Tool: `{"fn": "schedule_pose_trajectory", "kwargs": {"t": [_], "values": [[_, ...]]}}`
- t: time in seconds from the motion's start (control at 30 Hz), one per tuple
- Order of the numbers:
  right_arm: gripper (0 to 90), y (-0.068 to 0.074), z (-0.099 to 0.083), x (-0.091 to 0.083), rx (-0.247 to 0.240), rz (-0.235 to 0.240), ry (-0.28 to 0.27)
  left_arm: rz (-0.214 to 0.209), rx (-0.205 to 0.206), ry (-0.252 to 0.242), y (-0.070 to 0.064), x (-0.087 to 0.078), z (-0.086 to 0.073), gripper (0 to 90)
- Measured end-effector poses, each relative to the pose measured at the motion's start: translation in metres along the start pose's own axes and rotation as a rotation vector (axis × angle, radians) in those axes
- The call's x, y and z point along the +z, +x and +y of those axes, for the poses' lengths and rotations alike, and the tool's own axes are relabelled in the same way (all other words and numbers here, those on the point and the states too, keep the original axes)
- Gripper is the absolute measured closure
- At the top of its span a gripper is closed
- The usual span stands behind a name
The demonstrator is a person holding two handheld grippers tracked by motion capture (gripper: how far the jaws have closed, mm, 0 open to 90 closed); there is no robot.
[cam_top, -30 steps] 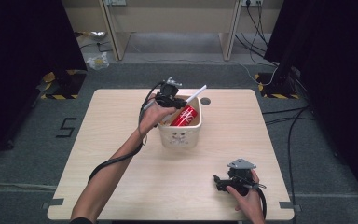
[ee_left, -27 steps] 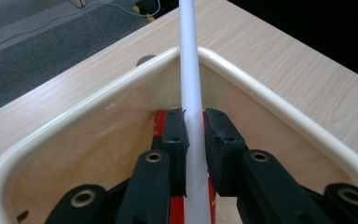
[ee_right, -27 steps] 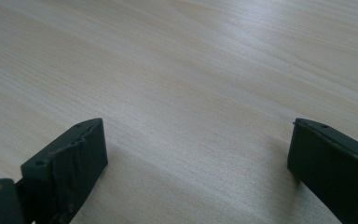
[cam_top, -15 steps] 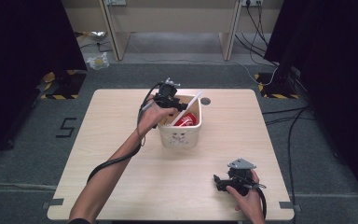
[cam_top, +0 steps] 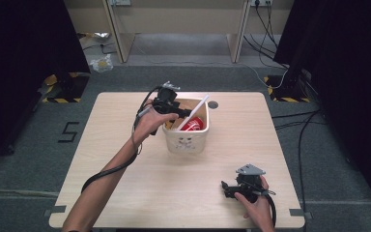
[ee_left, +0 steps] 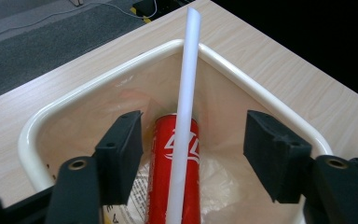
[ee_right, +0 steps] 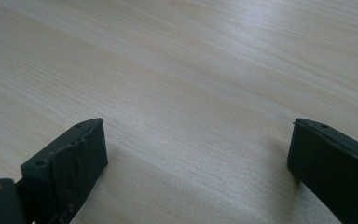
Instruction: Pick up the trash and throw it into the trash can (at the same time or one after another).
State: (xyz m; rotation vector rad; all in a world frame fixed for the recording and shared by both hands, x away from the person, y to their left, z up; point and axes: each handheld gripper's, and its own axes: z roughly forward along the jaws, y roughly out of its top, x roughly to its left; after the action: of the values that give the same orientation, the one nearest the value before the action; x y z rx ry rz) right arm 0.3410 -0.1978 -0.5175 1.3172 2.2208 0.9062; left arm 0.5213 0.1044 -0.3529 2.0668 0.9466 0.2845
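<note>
So we've got our left gripper (ee_left: 189,154) hanging right over the cream bin (cam_top: 188,140) at the back-middle of the table (cam_top: 125,193), jaws spread wide and holding nothing. Inside the bin, a red can (ee_left: 175,172) lies on some clear plastic liner, and a long white tube (ee_left: 184,116) rests on top of it, its far end poking up past the bin's far corner. Key thing: in the left gripper view the tube runs almost straight away from us, dead centre between the two jaws, so its long axis is crosswise to the closing direction. Looks to us like a straight drop and squeeze would catch it. Our right gripper (cam_top: 232,187) is parked well apart near the front right edge, jaws also wide apart over bare wood, so the left one is clearly the closer hand for this.
</note>
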Motion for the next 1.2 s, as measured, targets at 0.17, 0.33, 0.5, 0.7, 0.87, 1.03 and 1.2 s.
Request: {"fn": "schedule_pose_trajectory", "kwargs": {"t": [0.17, 0.33, 0.5, 0.7, 0.87, 1.03, 1.2], "values": [[5.0, 0.0, 0.0, 0.0, -0.001, 0.0, -0.002, -0.009, -0.002, -0.01, -0.001, -0.008, -0.004, 31.4], [5.0, 0.0, 0.0, 0.0, 0.001, 0.001, -0.002, -0.018, -0.007, -0.019, 0.002, -0.019, -0.013, 29.7], [5.0, 0.0, 0.0, 0.0, 0.003, 0.001, -0.001, -0.018, -0.008, -0.024, 0.005, -0.027, -0.02, 28.9], [5.0, 0.0, 0.0, 0.0, 0.002, 0.002, -0.001, -0.026, -0.005, -0.055, 0.004, -0.044, -0.029, 28.2], [5.0, 0.0, 0.0, 0.0, 0.001, 0.001, -0.001, -0.028, -0.005, -0.08, 0.004, -0.058, -0.042, 28.0], [5.0, 0.0, 0.0, 0.0, 0.001, 0.001, -0.001, -0.027, -0.013, -0.096, 0.007, -0.07, -0.051, 27.7], [5.0, 0.0, 0.0, 0.0, 0.001, 0.001, -0.001, -0.011, -0.025, -0.108, 0.016, -0.085, -0.064, 27.6]]}}
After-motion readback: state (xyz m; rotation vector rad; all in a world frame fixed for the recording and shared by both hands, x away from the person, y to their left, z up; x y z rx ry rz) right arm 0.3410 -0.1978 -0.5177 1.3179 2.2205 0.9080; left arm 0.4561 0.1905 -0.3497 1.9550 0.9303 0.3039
